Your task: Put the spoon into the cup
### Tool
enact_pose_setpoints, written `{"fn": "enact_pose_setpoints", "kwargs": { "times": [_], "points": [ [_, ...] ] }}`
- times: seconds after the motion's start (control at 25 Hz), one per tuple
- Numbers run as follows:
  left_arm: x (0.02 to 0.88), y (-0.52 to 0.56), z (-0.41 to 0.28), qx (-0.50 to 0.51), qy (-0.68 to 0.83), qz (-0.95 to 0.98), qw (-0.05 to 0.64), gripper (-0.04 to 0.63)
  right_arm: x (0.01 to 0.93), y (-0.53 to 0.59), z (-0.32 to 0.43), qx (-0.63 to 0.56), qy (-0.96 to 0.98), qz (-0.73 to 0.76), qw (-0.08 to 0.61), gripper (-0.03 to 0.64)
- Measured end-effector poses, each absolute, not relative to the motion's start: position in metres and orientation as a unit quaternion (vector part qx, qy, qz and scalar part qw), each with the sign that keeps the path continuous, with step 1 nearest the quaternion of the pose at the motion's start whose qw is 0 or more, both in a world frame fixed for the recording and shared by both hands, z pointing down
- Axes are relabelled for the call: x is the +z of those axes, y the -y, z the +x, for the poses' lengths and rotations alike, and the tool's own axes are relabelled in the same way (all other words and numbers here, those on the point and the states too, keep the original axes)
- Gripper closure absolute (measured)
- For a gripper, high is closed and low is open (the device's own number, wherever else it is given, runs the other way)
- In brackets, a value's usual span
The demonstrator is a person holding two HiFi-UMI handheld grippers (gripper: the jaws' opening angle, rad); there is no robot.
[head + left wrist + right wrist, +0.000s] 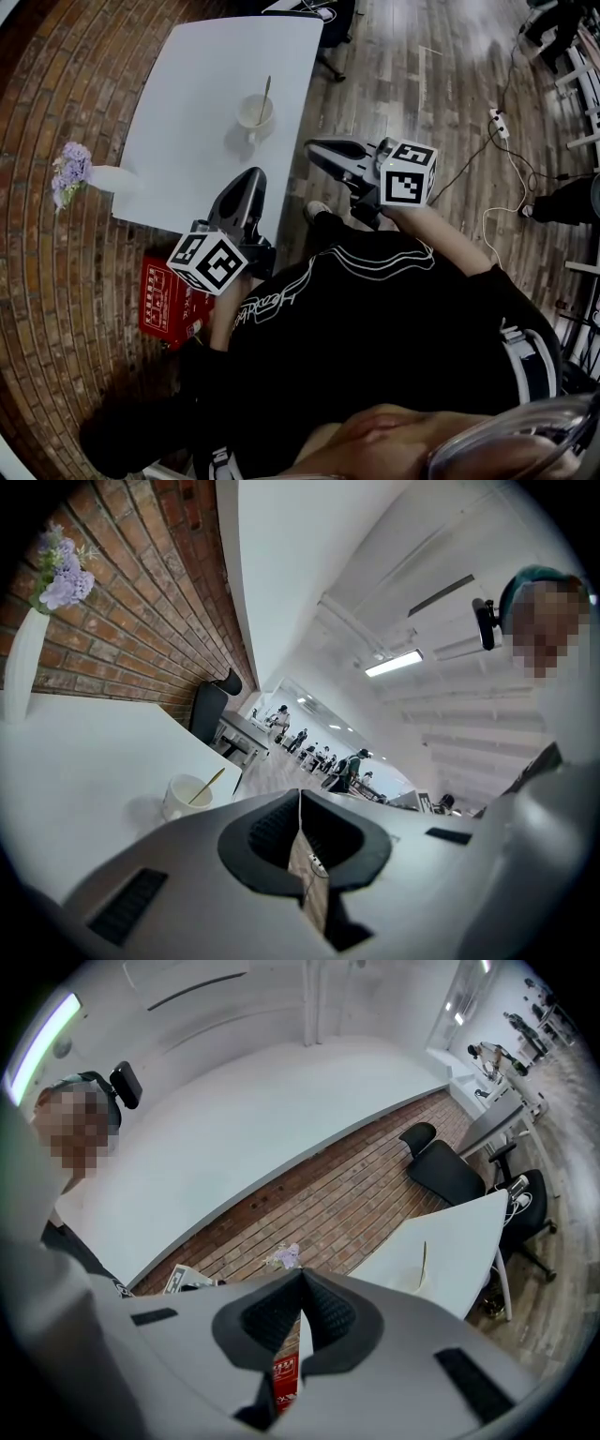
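A white cup (254,113) stands on the white table (187,141), and a thin spoon (266,94) rests in it, its handle leaning out over the rim. The left gripper view shows the same cup (186,796) and spoon (212,784) ahead to the left. My left gripper (253,178) hovers over the table's near edge, short of the cup, its jaws shut with nothing in them (300,799). My right gripper (315,147) is off the table's right side, beside the cup, jaws shut and empty (302,1277). The spoon (424,1262) stands up in the right gripper view.
A white vase with purple flowers (79,174) stands at the table's left edge. A red box (167,300) lies on the brick floor below the table. A black office chair (330,21) is at the far end. A power strip and cables (498,123) lie on the wooden floor.
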State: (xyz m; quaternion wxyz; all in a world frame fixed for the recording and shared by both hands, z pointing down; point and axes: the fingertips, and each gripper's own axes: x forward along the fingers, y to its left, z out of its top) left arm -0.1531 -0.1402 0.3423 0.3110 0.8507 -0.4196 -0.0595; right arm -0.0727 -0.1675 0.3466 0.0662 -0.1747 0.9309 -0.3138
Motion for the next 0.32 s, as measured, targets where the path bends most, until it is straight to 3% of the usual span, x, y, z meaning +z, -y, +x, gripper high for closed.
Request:
{"fn": "enact_pose_setpoints", "kwargs": {
  "times": [0.32],
  "points": [
    [0.339, 0.151, -0.154, -0.069, 0.424, 0.847, 0.315, 0.588, 0.346, 0.178, -0.07, -0.317, -0.931, -0.165, 0.069, 0.62]
  ]
}}
